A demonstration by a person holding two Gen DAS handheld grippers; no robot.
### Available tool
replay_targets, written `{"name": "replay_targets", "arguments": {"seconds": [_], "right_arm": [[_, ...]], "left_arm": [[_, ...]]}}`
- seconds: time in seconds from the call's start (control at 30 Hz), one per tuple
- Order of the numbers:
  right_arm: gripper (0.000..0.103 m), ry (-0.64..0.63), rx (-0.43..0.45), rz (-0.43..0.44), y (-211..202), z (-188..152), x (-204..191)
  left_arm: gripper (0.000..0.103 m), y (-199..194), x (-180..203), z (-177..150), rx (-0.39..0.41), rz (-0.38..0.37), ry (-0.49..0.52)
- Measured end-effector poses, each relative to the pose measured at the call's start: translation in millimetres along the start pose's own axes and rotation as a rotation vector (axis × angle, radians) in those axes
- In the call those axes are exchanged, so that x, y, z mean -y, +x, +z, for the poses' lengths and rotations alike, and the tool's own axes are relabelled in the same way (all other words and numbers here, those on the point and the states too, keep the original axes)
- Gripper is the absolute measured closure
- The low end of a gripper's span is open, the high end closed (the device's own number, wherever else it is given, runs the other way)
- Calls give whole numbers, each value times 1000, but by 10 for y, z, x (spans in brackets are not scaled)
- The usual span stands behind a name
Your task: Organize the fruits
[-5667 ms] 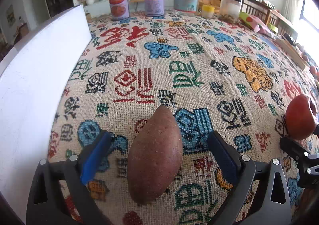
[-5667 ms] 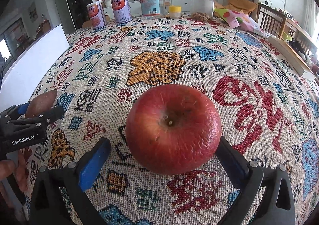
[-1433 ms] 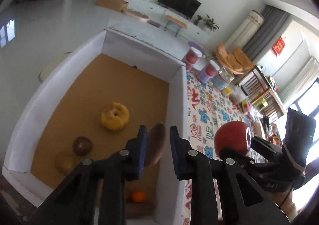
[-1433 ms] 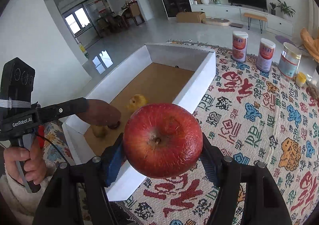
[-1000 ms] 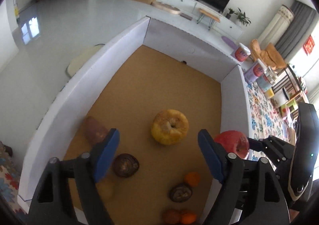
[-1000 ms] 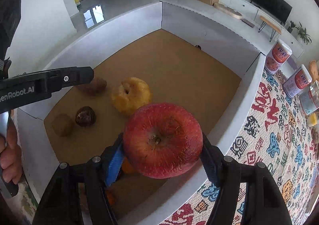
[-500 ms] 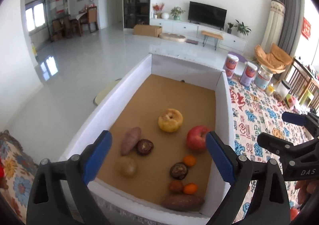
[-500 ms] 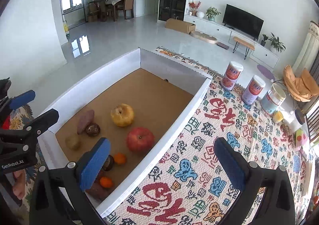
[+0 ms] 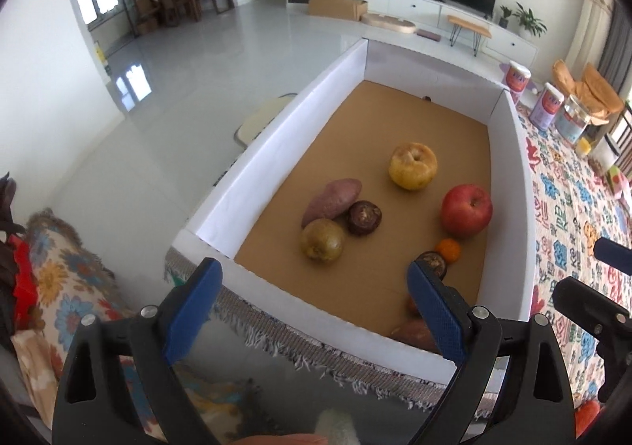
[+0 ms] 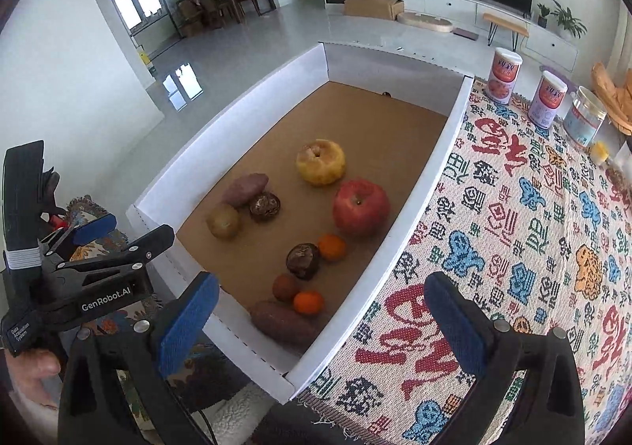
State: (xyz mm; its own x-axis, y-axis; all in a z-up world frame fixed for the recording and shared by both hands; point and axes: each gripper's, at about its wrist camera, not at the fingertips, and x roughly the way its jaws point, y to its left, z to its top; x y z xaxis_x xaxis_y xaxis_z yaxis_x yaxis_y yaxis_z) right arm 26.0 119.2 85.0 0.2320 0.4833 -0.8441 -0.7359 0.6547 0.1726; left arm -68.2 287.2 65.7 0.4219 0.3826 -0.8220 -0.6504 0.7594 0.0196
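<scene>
A white-walled box (image 9: pixel 276 156) (image 10: pixel 414 208) with a brown floor holds the fruits. A red apple (image 9: pixel 467 211) (image 10: pixel 360 207) lies near its right wall, beside a yellow apple (image 9: pixel 412 166) (image 10: pixel 320 162). One sweet potato (image 9: pixel 331 202) (image 10: pixel 245 189) rests by a dark round fruit (image 9: pixel 364 217) and a greenish pear (image 9: pixel 322 239). Small oranges (image 10: pixel 331 246) and a second sweet potato (image 10: pixel 282 322) sit at the near end. My left gripper (image 9: pixel 316 287) (image 10: pixel 126 233) hangs open and empty above the box's near edge. My right gripper (image 10: pixel 322 297) (image 9: pixel 588 271) is open and empty over the near right corner.
The box stands on a patterned tablecloth (image 10: pixel 513 228), with cans (image 10: pixel 505 76) and a jar (image 10: pixel 582 121) at the far end. A flowered blanket (image 9: pixel 59 271) lies left of the box. A hand (image 10: pixel 31 366) grips the left gripper's handle.
The right gripper let go of the red apple, which now lies in the box. The left gripper's jaws widened. Both grippers drew back and up from the box.
</scene>
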Motion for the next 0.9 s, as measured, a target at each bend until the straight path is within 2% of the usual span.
{"name": "replay_targets", "arguments": {"seconds": [0.23, 0.77, 0.9], "right_arm": [[0, -6, -9, -48, 65, 66, -104], [0, -24, -27, -79, 160, 136, -224], [0, -27, -28, -85, 168, 144, -229]], "left_arm": [[7, -1, 2, 24, 8, -11, 5], [7, 25, -86, 12, 7, -9, -5], [7, 51, -115, 20, -16, -56, -15]]}}
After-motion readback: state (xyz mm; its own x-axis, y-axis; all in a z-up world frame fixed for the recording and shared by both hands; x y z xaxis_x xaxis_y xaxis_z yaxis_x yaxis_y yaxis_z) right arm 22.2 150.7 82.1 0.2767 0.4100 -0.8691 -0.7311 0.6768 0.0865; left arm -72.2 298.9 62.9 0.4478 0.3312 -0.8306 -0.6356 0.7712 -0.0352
